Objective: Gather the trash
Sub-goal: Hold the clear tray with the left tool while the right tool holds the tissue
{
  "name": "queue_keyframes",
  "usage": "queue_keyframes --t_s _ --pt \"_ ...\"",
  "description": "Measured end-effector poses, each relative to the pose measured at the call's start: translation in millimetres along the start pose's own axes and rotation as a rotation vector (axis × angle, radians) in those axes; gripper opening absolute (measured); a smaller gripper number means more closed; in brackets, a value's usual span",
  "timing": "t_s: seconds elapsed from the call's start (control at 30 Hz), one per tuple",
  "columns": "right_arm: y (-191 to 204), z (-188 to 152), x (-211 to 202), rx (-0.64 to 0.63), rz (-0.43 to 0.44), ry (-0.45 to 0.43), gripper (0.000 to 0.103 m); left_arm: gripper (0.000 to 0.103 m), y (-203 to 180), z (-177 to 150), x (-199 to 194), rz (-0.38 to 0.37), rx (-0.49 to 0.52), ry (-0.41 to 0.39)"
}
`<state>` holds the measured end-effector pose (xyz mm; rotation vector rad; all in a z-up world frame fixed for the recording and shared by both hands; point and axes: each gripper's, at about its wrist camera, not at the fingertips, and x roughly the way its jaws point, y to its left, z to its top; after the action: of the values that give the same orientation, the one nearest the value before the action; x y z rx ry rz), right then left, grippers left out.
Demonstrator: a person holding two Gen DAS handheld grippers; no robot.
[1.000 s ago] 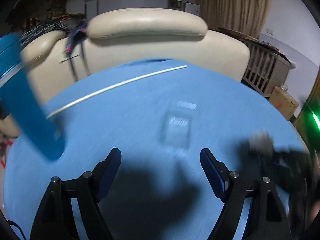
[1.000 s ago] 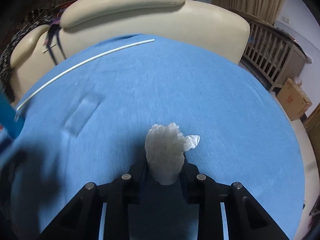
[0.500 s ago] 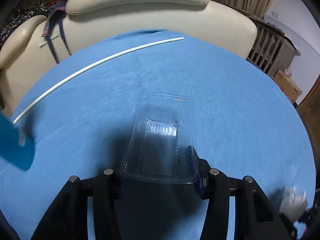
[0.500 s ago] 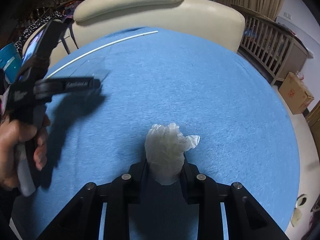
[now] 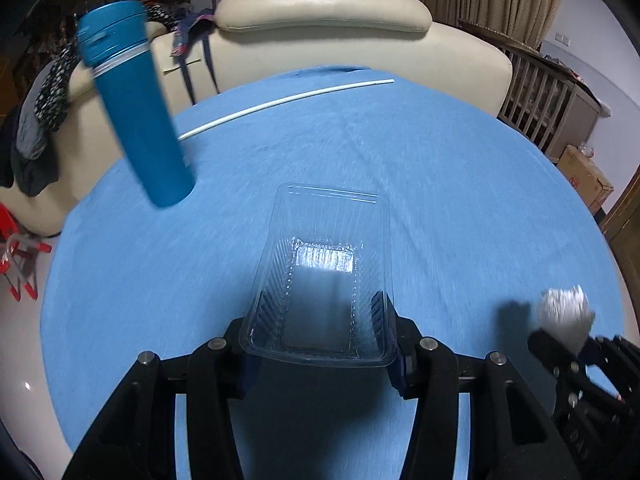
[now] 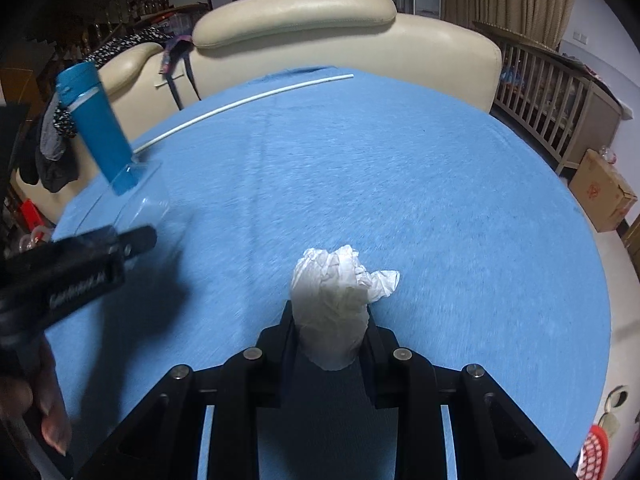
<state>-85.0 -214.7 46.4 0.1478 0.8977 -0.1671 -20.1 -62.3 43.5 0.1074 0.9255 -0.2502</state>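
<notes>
Above the round blue table, the left gripper has its jaws pinching the near end of a clear plastic tray, one pad on each long side; a second ago those jaws stood spread with nothing between them and the tray lay blurred on the cloth farther out. The tray is thin, ribbed along its walls, rectangular with rounded corners, and nothing is in it. In the right wrist view the right gripper has its jaws pressed together on a crumpled white tissue, soft and wrinkled, with one torn corner sticking out to the right, exactly as it was gripped a second ago. The same tissue shows at the right edge of the left wrist view. Beyond the tray, toward the table's far left, a tall blue cylindrical bin lined with a clear bag stands tilted in the fisheye; it has shifted closer to the middle of the view than before. What it holds cannot be seen. A thin white rod lies across the table's far side, in front of a cream leather sofa.
</notes>
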Motion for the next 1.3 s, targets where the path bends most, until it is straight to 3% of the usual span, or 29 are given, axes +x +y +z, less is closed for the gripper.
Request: queue_keyframes --t_s 0.5,1.3 --pt "5.2 -48.2 -62.8 0.033 0.029 -0.064 0.029 0.053 -0.4 -65.0 -53.7 0.006 0.005 -0.03" --pt "-16.2 -88.5 -117.0 0.115 0.071 -0.141 0.03 0.053 -33.3 -106.9 -98.3 -0.008 0.079 -0.068"
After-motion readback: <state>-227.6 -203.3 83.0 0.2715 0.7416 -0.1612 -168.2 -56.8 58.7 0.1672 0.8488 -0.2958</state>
